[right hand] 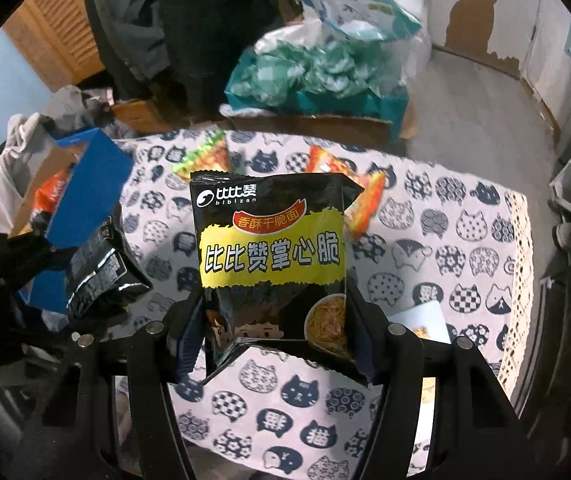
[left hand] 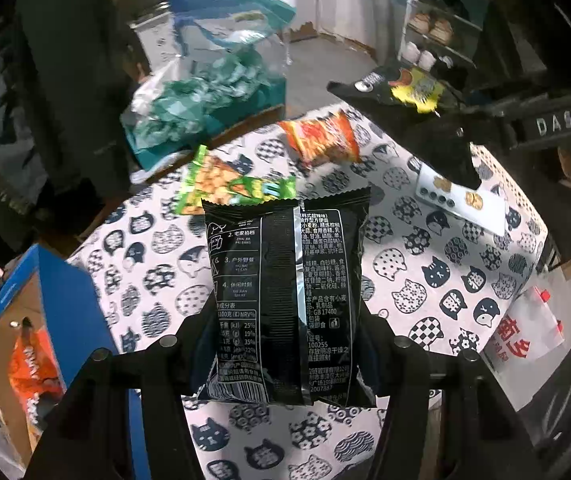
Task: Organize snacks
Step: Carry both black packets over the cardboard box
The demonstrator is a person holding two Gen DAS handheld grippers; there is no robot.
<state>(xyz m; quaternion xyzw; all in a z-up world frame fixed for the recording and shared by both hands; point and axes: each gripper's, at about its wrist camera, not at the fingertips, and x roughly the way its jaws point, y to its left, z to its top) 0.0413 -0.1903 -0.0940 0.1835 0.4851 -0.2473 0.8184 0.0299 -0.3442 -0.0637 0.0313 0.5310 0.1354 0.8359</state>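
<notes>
My left gripper (left hand: 285, 336) is shut on a black snack packet (left hand: 285, 280), back side facing me, held above the cat-print table (left hand: 425, 280). My right gripper (right hand: 277, 332) is shut on a black and yellow noodle-snack packet (right hand: 271, 256), front side facing me; it also shows in the left wrist view (left hand: 413, 92). The left's packet shows in the right wrist view (right hand: 101, 268). A green packet (left hand: 221, 184) and an orange packet (left hand: 321, 140) lie on the far part of the table. A blue cardboard box (left hand: 73, 300) at the table's left holds an orange packet (left hand: 31, 368).
A white phone (left hand: 461, 200) lies on the table's right side. A white bag with red print (left hand: 529, 336) sits off the right edge. Teal bags (right hand: 317, 72) are piled behind the table. A shoe rack (left hand: 441, 24) stands at the back right.
</notes>
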